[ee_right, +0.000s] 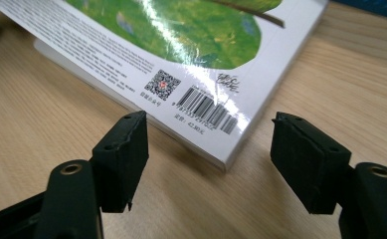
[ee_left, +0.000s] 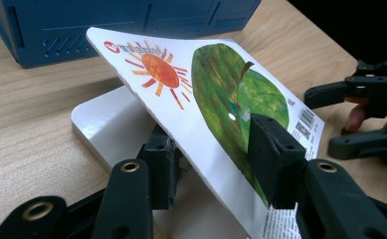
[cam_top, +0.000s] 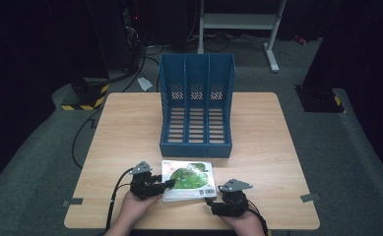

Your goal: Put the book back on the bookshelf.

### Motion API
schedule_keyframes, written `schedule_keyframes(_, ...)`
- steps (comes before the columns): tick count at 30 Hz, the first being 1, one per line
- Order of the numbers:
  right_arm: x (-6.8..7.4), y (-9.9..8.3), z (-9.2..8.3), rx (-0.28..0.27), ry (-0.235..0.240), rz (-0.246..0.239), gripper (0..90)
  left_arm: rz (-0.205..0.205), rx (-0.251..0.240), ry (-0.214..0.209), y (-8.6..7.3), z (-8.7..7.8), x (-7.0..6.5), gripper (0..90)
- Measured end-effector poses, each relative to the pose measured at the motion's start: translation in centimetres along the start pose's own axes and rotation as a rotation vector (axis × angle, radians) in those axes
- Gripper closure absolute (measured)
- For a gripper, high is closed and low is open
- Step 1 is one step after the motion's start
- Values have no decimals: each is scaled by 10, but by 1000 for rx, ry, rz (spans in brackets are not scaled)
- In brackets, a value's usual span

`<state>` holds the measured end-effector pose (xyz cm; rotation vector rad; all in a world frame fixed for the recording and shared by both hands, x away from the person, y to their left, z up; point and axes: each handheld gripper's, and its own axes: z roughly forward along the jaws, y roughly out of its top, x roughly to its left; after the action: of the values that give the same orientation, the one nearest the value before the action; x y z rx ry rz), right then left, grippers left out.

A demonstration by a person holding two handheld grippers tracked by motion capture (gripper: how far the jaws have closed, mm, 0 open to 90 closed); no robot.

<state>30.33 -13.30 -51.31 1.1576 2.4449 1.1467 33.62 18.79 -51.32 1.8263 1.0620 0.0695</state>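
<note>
Nearest, at the front edge of the desk (cam_top: 130, 132), the right tongs (ee_right: 208, 159) are held open with the barcode corner of the book (cam_top: 188, 180) lying just ahead of the two jaws and untouched by them. Slightly farther in, the left tongs (ee_left: 213, 159) are seen with one jaw under and one jaw over the lifted cover (ee_left: 206, 99), which is tilted up off the white pages; whether the cover is actually pressed cannot be told. Beyond the book, a blue file rack (cam_top: 197, 105) with three compartments is set upright on the desk.
</note>
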Motion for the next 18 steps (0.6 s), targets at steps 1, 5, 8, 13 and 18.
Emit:
schedule_keyframes(1,-1,1,-4,-20,-12,9,319,9,7,4,-1,0,1,565)
schedule_keyframes(5,-6,16,-8,-84,-53,64,330,8,7,6,-3,4,3,573)
schedule_keyframes(8,-13,28,-1,-83,-70,69,347,34,14,15,-4,7,4,575)
schedule_keyframes(13,-28,32,3,-149,-40,130,362,101,-7,38,-7,6,0,576)
schedule_keyframes(18,-31,27,8,-119,-13,114,360,152,-38,39,-4,0,-7,611)
